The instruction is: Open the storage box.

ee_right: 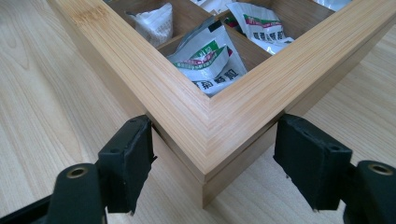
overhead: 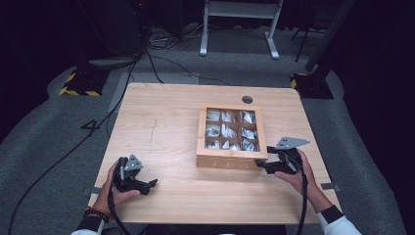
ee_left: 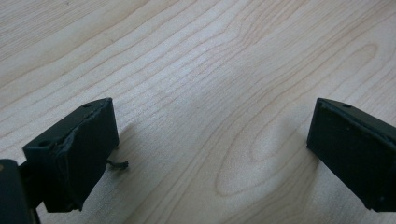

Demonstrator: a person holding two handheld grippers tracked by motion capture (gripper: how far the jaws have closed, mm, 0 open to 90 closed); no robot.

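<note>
A bamboo box with nine small compartments stands right of the table's middle. White sachets with green and red print lie in the compartments, and some of these sachets show up close. My right gripper is at the box's near right corner. In the right gripper view, my right gripper is open, its jaws standing on either side of that corner of the box. A seam runs below the box's top frame. My left gripper rests at the near left of the table. Here my left gripper is open, with bare wood between its jaws.
The light wooden table has a round cable hole behind the box. Black stands with yellow-black striped bases flank the far corners, cables lie on the grey floor, and a white desk frame stands at the back.
</note>
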